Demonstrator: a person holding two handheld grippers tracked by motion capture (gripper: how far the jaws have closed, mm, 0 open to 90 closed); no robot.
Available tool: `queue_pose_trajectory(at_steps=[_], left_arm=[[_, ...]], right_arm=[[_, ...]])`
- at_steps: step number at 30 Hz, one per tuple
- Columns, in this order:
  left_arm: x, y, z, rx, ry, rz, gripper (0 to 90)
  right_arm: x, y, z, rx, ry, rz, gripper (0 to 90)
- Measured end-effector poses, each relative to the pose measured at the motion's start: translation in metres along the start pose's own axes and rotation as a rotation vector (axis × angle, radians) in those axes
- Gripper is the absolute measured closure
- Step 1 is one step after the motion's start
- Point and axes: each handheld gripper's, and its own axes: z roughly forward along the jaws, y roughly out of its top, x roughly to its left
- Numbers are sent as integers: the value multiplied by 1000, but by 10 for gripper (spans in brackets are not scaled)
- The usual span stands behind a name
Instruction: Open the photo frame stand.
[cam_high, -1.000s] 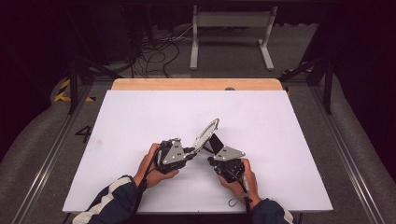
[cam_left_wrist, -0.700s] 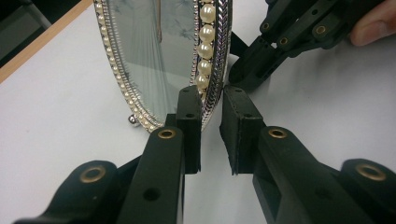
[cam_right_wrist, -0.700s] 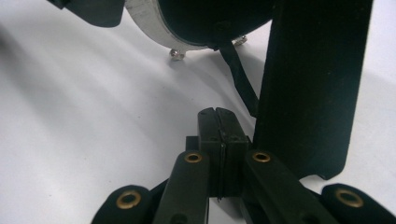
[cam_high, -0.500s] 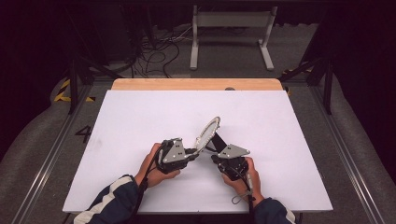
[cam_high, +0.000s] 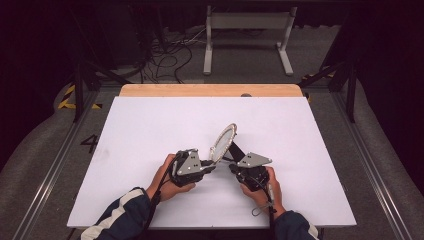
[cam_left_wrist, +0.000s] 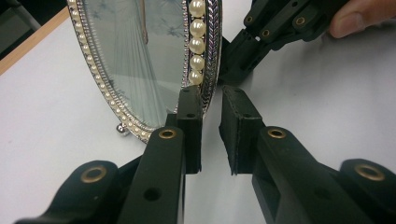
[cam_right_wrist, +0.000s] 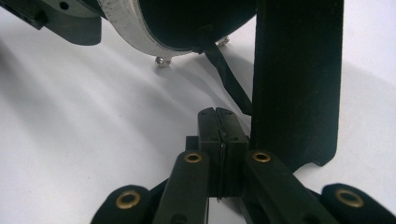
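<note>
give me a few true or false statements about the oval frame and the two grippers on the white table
1. The oval frame stands tilted on the white table. True.
2. The left gripper has its jaws on either side of the frame's pearl rim. True; whether the pads press on it is hard to tell.
3. The right gripper has its jaws wide open. False: they are pressed together with nothing between them.
4. The frame's back stand is white. False: it is black, and it is beside the right gripper's jaws.
5. The frame lies flat, face down. False: it is propped up on small metal feet.
</note>
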Motion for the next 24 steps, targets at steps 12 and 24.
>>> queue_pose_trajectory(at_steps=[12, 24], left_arm=[[3, -1, -4, -18, -1, -7, 771], [16, -30, -40, 23, 55, -56, 736]], right_arm=[[-4, 0, -2, -20, -6, 6, 871], [24, 12, -8, -104, 36, 11, 635]])
